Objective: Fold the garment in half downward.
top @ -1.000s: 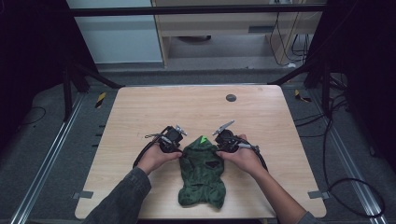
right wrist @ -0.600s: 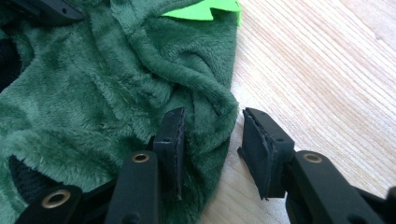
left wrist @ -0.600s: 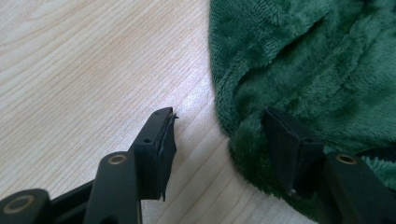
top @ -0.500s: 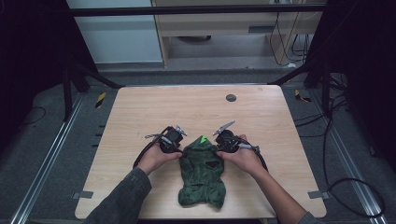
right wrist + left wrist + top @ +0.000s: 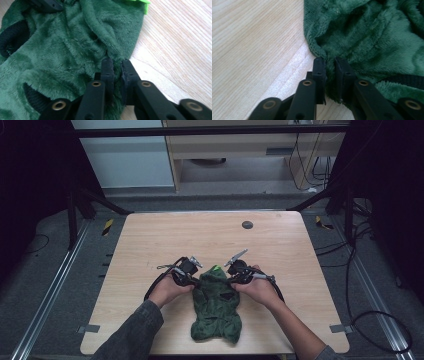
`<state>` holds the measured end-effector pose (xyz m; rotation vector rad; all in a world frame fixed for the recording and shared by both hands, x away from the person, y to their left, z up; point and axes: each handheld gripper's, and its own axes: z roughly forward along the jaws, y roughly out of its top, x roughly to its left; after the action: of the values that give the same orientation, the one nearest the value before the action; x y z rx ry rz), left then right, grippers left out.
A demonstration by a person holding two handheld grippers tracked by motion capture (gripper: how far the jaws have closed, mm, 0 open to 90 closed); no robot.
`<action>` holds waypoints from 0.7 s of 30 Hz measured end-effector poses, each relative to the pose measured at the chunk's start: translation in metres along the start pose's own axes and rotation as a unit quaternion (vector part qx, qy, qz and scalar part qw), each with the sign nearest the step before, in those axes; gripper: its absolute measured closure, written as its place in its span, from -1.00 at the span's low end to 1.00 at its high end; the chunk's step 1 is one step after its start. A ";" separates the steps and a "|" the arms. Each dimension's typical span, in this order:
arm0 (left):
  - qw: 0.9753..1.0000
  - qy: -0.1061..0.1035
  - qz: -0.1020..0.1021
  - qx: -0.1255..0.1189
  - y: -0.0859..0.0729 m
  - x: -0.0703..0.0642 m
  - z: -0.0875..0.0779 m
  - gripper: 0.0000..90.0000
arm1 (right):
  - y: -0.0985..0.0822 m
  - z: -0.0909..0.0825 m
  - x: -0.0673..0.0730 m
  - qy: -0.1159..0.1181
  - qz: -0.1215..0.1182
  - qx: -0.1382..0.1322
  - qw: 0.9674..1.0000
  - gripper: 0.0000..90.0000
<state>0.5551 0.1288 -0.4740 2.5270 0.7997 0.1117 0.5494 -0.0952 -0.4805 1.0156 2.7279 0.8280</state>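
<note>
Two grippers are at work on one green plush garment [image 5: 216,306], which lies on the near half of the wooden table [image 5: 280,245], lengthwise from about 12 o'clock down to 6. At the garment's 10 o'clock edge the left gripper [image 5: 194,279] has just been closing, and in the left gripper view its jaws pinch a fold of the fleece rim between them — pads pressed into the pile, bare wood to their left. A small bright-green tab [image 5: 216,268] shows at the garment's far end, 12 o'clock. At the 2 o'clock edge the right gripper [image 5: 231,280] has likewise just been closing; its own view shows the jaws nipped on the fabric edge. Both hands rest low beside the cloth — one per flank.
</note>
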 end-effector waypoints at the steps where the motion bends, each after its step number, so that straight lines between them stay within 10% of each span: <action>1: 1.000 -0.001 -0.003 -0.002 0.000 0.000 0.000 0.79 | 0.000 0.000 0.000 -0.001 -0.004 0.001 1.000 0.89; 21: 0.999 0.019 -0.012 -0.033 0.016 0.002 -0.022 0.85 | 0.017 -0.028 -0.007 -0.021 -0.024 -0.034 0.999 0.91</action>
<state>0.5604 0.1276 -0.4473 2.4592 0.8275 0.1770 0.5565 -0.1023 -0.4487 0.9401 2.6588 0.8745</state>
